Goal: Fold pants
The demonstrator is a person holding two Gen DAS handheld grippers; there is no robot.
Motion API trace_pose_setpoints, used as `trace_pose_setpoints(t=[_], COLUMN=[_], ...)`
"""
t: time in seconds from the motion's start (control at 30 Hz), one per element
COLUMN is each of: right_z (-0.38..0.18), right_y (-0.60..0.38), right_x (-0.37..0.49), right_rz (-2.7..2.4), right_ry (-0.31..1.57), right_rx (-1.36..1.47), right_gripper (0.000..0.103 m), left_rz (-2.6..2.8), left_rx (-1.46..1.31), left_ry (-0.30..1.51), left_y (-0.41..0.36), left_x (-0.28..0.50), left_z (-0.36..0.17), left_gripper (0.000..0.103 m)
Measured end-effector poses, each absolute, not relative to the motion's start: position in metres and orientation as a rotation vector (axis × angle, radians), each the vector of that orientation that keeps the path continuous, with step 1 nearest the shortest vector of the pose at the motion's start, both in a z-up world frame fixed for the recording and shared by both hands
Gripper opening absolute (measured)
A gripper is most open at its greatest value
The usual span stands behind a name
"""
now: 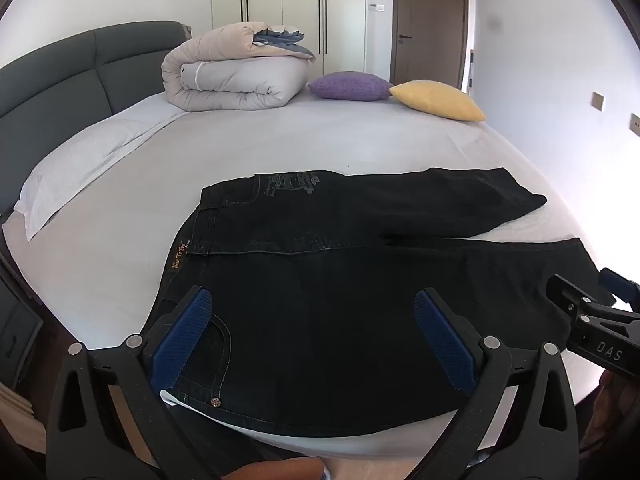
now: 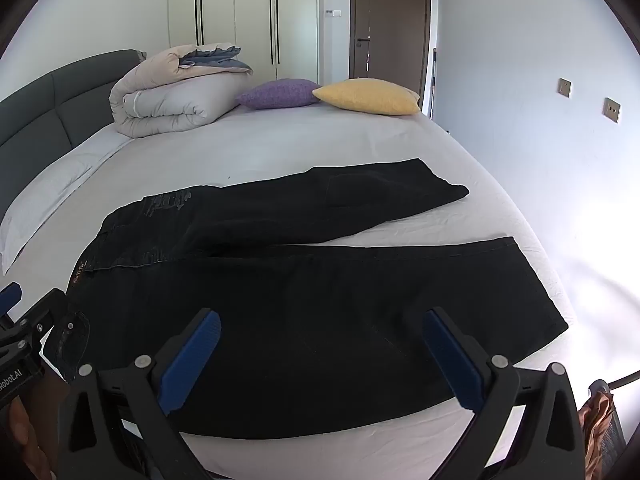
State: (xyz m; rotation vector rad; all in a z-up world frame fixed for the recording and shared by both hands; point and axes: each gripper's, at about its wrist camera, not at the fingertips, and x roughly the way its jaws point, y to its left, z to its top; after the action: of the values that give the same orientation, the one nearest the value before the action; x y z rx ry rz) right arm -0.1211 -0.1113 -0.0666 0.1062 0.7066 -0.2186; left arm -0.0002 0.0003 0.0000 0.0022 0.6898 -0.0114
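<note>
Black jeans [image 1: 340, 280] lie spread flat on the white bed [image 1: 280, 140], waistband to the left, two legs running right and splitting apart. They also show in the right wrist view [image 2: 320, 280]. My left gripper [image 1: 312, 332] is open and empty, hovering over the near hip and pocket area. My right gripper [image 2: 320, 356] is open and empty, hovering over the near leg. The right gripper shows at the right edge of the left wrist view [image 1: 592, 320]; the left gripper shows at the left edge of the right wrist view [image 2: 24, 332].
A folded duvet [image 1: 236, 68], a purple cushion [image 1: 350, 86] and a yellow cushion [image 1: 438, 100] sit at the bed's far side. A white pillow [image 1: 76, 172] lies left by the grey headboard [image 1: 52, 80]. Wardrobe and door stand behind; a wall runs along the right.
</note>
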Motion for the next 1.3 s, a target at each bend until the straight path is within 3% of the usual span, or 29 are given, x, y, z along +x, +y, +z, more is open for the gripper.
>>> trace_pose_setpoints(t=[1.3], right_z=[-0.082], right_y=[-0.099], right_x=[-0.121], right_rz=[-0.188], right_ry=[0.714], right_rx=[0.126], right_gripper=[0.103], left_rz=[-0.009], left_rx=[0.000], left_ry=[0.698], left_y=[0.003], left_x=[-0.001], left_z=[-0.003], left_gripper=[0.103])
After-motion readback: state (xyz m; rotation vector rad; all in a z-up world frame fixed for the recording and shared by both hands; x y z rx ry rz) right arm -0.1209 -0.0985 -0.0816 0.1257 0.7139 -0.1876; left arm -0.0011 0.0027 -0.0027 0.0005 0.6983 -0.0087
